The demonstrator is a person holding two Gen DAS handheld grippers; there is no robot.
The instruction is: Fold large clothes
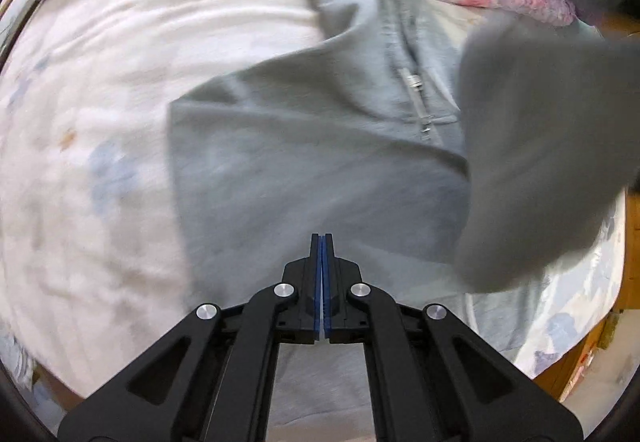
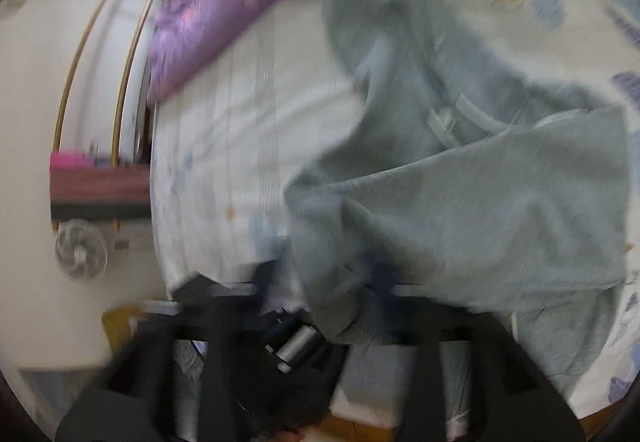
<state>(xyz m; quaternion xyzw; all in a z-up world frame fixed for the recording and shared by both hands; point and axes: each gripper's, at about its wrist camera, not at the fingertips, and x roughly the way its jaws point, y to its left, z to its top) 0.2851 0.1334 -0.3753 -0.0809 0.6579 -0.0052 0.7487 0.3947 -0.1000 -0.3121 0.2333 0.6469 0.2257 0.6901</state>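
Fold barely begun, I judge: grey zip sweatshirt point(image 1: 304, 162) sprawls mid-frame on the bed point(image 1: 100, 90), one flap lifted at right, my left gripper point(image 1: 322, 242) jaws pressed together, empty; right gripper point(image 2: 360, 306) too blurred to tell.
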